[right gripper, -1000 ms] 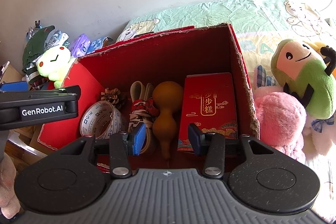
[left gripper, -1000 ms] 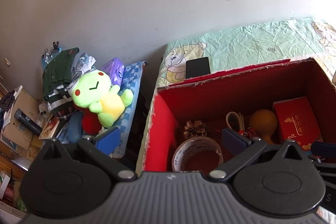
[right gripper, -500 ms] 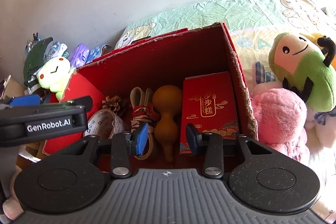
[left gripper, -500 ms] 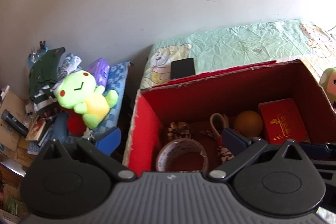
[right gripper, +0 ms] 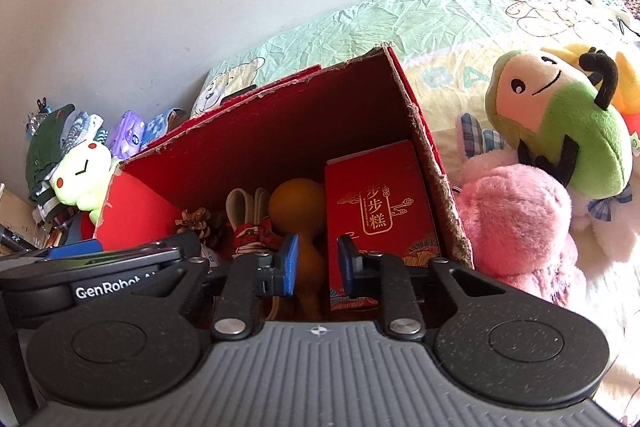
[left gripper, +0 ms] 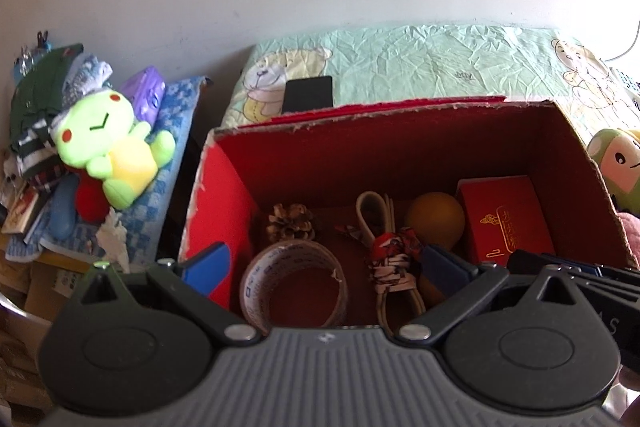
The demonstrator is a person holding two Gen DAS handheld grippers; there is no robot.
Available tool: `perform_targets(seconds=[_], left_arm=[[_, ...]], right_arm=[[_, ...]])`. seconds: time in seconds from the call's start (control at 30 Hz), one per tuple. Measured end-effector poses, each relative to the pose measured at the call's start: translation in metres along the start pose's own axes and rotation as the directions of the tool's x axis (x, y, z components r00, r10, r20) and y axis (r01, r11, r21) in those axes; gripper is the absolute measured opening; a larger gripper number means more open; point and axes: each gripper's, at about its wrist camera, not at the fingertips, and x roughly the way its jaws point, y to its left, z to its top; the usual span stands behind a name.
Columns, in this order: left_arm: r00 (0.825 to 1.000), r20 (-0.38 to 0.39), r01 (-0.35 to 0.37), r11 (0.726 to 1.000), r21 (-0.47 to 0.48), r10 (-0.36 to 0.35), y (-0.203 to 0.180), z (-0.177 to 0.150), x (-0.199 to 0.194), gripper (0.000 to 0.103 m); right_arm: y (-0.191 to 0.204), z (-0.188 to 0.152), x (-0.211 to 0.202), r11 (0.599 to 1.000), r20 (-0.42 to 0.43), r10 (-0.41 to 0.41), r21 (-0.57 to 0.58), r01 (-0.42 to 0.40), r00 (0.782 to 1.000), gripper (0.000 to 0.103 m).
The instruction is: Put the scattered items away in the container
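A red cardboard box (left gripper: 400, 151) stands open on the bed; it also shows in the right wrist view (right gripper: 304, 123). Inside lie a tape roll (left gripper: 294, 285), a pine cone (left gripper: 291, 221), a tied cord bundle (left gripper: 394, 259), an orange gourd (right gripper: 298, 205) and a red gift box (right gripper: 378, 207). My left gripper (left gripper: 326, 269) is open and empty above the box's near left side. My right gripper (right gripper: 313, 264) is partly open and empty above the gourd. A green and cream plush (right gripper: 560, 127) and a pink plush (right gripper: 516, 223) lie right of the box.
A light green frog plush (left gripper: 108, 151) lies on a cluttered blue checked cloth (left gripper: 168, 147) left of the bed. A black phone (left gripper: 309, 99) lies on the green bear-print sheet (left gripper: 440, 67) behind the box. A white wall rises behind.
Both views have shifted to the right and the box sits lower and nearer. The right gripper's jaws have narrowed slightly. The left gripper stays wide open.
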Motion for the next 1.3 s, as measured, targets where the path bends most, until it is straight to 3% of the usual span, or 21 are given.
perform_targets(seconds=[0.6,0.9,1.17,1.3], left_arm=[[0.992,-0.104,0.068,0.997,-0.027,-0.071,0.005,-0.008,0.034,0.102],[0.989,-0.133,0.057,0.997,-0.045,-0.062,0.014,-0.008,0.046,0.102],[0.994,-0.113,0.003,1.0,0.023,-0.001,0.012,-0.005,0.056,0.102],[0.995,-0.099,-0.016,0.998,0.059,0.021,0.007,-0.007,0.061,0.102]], right_arm=[[0.005,0.005,0.009,0.999,-0.002,-0.024,-0.043,0.024,1.0,0.027],[0.013,0.008,0.015,0.993,0.001,-0.059,-0.106,0.058,0.998,0.034],[0.027,0.023,0.03,0.966,0.038,-0.12,-0.226,0.126,0.992,0.037],[0.025,0.026,0.047,0.962,0.013,-0.141,-0.236,0.14,0.99,0.036]])
